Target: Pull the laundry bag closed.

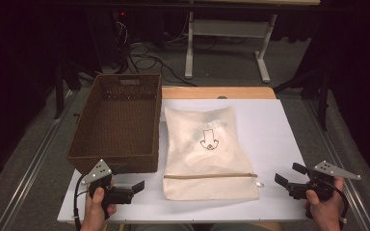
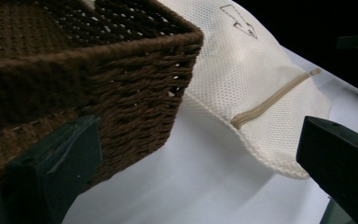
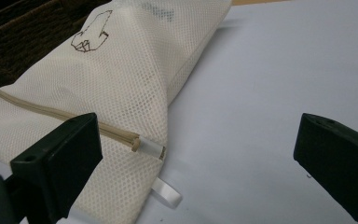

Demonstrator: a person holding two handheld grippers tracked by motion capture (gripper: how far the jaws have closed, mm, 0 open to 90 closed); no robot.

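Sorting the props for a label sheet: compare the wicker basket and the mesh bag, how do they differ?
The basket is dark brown woven wicker, rigid, with upright walls and an open top; the mesh bag is cream fabric, soft and lying flat. The bag is shut by a tan zipper and bears a small printed figure, while the basket is plain. Both rest side by side on the white table, in front of the two open tools.

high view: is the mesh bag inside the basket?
No, the white mesh bag lies flat on the white table, just right of the brown wicker basket.
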